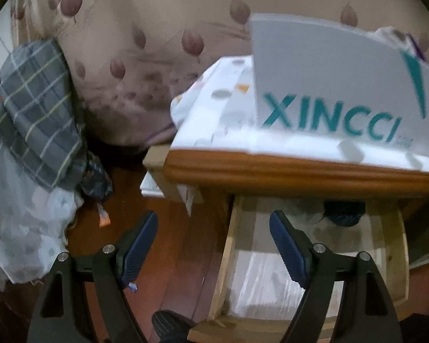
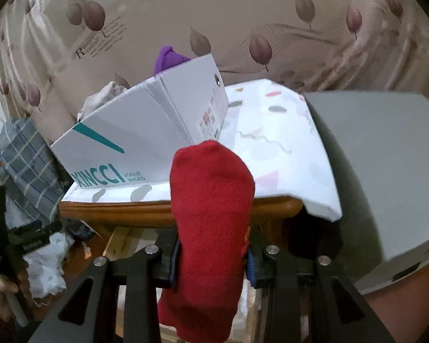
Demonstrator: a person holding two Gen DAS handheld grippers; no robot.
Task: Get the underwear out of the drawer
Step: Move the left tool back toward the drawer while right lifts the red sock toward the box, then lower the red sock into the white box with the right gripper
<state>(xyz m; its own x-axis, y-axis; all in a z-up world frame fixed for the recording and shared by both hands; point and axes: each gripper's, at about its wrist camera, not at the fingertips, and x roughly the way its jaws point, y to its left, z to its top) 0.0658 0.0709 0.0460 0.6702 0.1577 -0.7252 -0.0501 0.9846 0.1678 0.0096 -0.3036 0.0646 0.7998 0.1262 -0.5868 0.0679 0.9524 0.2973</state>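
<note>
In the left wrist view the wooden drawer stands pulled out under the nightstand top. It has a pale liner, and a dark blue garment lies at its back. My left gripper hovers over the drawer's left edge, open, with nothing between its blue pads. In the right wrist view my right gripper is shut on a red knitted garment, which stands up between the jaws and hangs below them. The drawer is mostly hidden behind it.
A white XINCCI shoebox holding purple and pale clothes sits on the white patterned cloth covering the nightstand. A grey box is at the right. A grey checked cloth and pale bedding lie left on the wooden floor. A leaf-print curtain hangs behind.
</note>
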